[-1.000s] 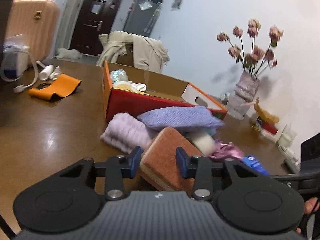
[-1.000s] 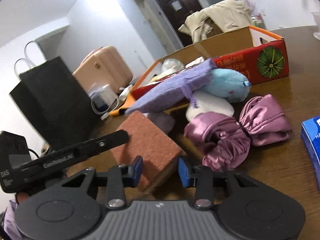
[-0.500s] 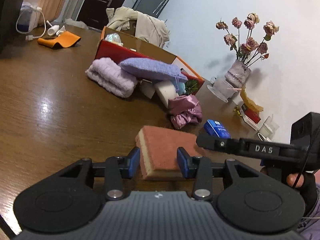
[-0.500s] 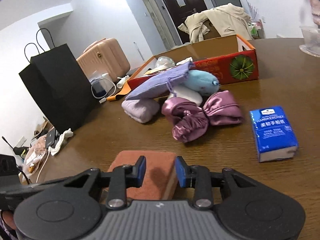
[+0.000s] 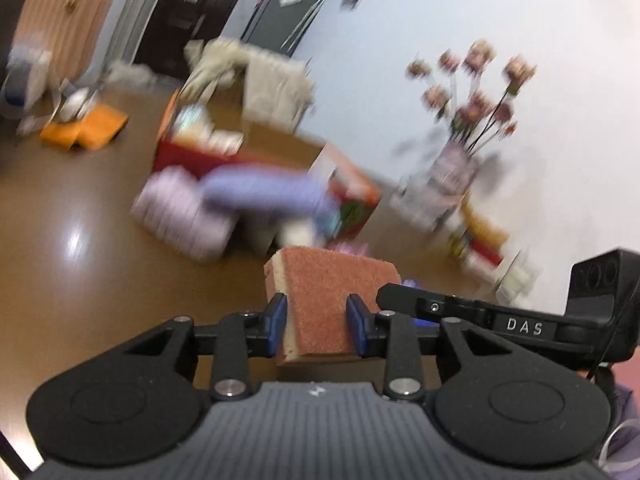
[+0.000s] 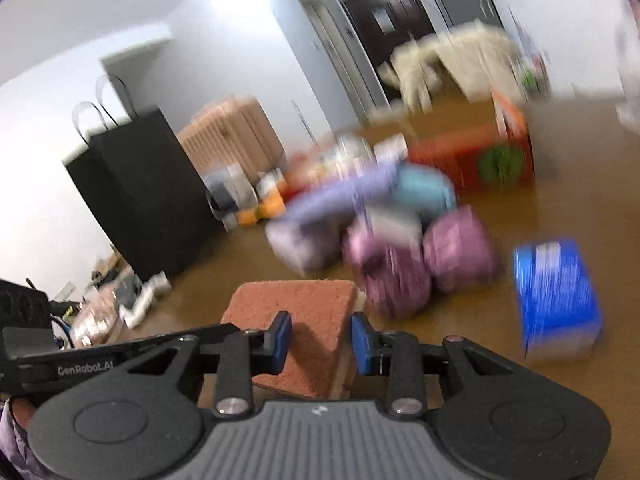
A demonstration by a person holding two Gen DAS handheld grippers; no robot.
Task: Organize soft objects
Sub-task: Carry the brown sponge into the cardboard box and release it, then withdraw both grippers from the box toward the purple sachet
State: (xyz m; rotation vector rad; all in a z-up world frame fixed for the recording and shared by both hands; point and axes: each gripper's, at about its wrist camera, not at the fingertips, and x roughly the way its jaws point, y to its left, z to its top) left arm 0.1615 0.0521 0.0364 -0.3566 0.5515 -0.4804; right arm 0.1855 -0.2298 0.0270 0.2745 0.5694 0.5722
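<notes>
A brown-topped sponge (image 5: 332, 292) with a yellow underside is held above the brown table by both grippers. My left gripper (image 5: 317, 326) is shut on one end of it. My right gripper (image 6: 321, 344) is shut on the other end (image 6: 308, 320). Further off lies a blurred pile of soft things: a lilac towel (image 5: 180, 212), a purple pouch (image 5: 264, 196), a light blue plush (image 6: 424, 192) and pink satin cloth (image 6: 416, 264). An open red cardboard box (image 6: 472, 156) stands behind the pile.
A blue tissue pack (image 6: 556, 296) lies on the table at the right. A vase of dried flowers (image 5: 452, 176) stands by the wall. A black paper bag (image 6: 140, 200) and an orange cloth (image 5: 86, 130) are to the left. Both views are motion-blurred.
Both grippers have lifted the sponge off the table and swung toward the pile and the box. The scene is now blurred from the motion.
</notes>
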